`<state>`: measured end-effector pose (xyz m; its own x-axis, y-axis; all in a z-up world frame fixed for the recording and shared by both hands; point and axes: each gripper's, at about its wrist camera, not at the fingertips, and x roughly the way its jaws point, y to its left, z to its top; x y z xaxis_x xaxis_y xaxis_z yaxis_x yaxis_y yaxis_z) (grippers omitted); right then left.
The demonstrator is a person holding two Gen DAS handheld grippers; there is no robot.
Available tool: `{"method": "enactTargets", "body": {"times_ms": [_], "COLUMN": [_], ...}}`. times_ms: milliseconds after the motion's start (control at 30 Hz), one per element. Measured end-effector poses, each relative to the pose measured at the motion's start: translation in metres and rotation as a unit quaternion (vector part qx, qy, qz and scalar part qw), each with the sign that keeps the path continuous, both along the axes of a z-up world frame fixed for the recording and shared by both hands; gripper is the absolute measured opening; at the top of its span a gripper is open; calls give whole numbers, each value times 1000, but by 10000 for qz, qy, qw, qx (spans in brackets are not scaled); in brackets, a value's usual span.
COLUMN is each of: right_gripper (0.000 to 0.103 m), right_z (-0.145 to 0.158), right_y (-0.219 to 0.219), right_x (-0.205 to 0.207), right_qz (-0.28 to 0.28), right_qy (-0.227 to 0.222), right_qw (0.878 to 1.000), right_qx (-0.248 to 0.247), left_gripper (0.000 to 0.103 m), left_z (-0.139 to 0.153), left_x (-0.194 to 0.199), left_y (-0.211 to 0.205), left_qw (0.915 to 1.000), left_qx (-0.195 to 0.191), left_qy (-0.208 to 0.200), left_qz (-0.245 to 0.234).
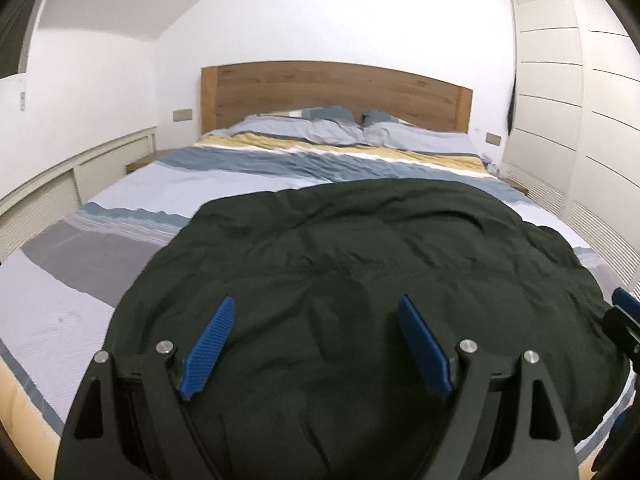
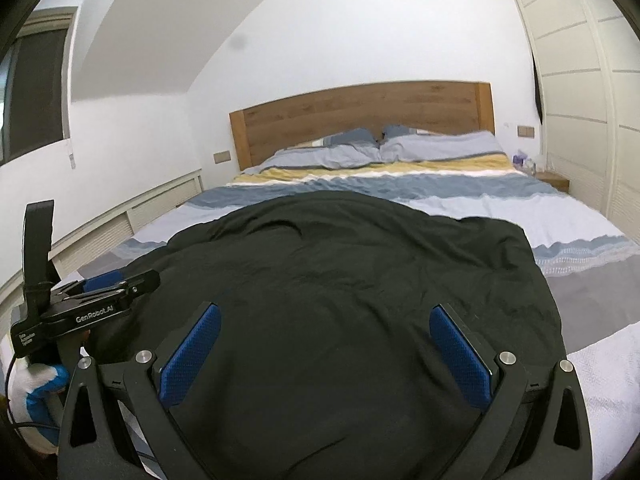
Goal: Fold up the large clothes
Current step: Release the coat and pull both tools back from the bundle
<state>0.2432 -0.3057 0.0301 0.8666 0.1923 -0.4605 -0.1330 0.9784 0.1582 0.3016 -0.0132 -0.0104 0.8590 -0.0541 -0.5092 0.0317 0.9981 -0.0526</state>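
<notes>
A wide bed (image 1: 120, 184) with a wooden headboard (image 1: 336, 92) fills both views, its striped cover banded in pale lilac, blue, yellow and grey, with two pillows (image 1: 320, 128) lying against the headboard. A dark, near-black garment (image 1: 360, 264) lies spread over the foot half of the bed, wrinkled but mostly flat, its far edge reaching about the middle of the cover and its near edge running under both cameras toward the foot edge. Pale cabinet doors (image 1: 580, 120) stand along the right side of the bed and a low slatted panel (image 1: 60, 192) runs along the left. The left gripper (image 1: 316, 344) hangs over the near part of the garment with its blue pads (image 1: 208, 348) spread wide and nothing between them; whether the tips touch the cloth is hard to tell from this angle. The right gripper (image 2: 324, 352) sits likewise over the garment's near part, fingers (image 2: 192, 356) splayed far apart and empty, the cloth lying below and ahead of them. In the right wrist view the left gripper's body shows at the left edge, just beside the garment's left border, and white lettering on it reads "GenRobot.AI" (image 2: 95, 315); smaller writing on its end face is too small to read.
</notes>
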Motion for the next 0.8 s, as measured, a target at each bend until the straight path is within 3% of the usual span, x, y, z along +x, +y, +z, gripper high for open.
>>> {"method": "enactTargets", "body": {"times_ms": [167, 233, 400, 633, 800], "right_gripper": [102, 102, 102, 102, 102], "right_z": [3, 3, 2, 15, 29], "right_y": [7, 9, 17, 19, 22], "right_x": [-15, -22, -35, -77, -116], "right_qz": [-15, -33, -59, -412, -714], "right_qy": [-270, -357, -286, -30, 265], "right_qw": [9996, 9993, 9995, 9991, 9968], "right_qx": [-54, -48, -156, 3, -243], "left_gripper": [84, 84, 84, 84, 84], "left_z": [-2, -3, 5, 20, 41], "left_x": [-14, -22, -43, -89, -132], "left_y": [2, -1, -7, -6, -1], "left_qw": [9990, 9976, 9960, 9983, 9997], "left_qx": [162, 400, 575, 418, 156], "left_qy": [-275, -376, -561, -332, -187], "left_qz": [304, 415, 385, 233, 38]}}
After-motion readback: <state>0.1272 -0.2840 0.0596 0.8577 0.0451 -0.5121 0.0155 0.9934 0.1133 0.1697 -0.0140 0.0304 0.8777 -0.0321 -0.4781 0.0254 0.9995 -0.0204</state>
